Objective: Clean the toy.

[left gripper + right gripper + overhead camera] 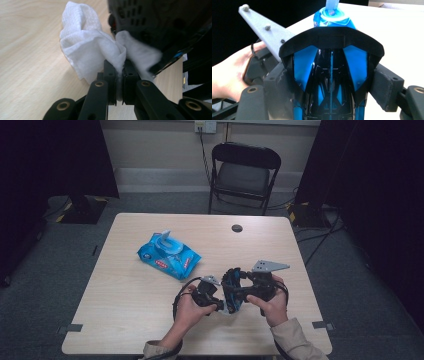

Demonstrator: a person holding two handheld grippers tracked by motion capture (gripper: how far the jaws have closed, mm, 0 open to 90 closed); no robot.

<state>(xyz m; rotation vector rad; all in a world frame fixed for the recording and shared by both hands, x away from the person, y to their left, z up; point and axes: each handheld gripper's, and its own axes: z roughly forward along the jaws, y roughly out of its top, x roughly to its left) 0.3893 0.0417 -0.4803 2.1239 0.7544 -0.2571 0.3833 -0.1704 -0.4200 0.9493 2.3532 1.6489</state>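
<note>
A glossy black and blue shell-shaped object is held just above the near part of the table. My right gripper is shut on it, and its pads press on the two sides of the object. My left gripper is shut on a crumpled white wipe. The wipe lies against the dark side of the object. From above, the left gripper sits at the object's left, with a bit of wipe below it.
A blue pack of wipes with its lid flipped up lies left of centre on the table, and the same pack shows beyond the object. A black folding chair stands behind the table. The left hand is close beside the right gripper.
</note>
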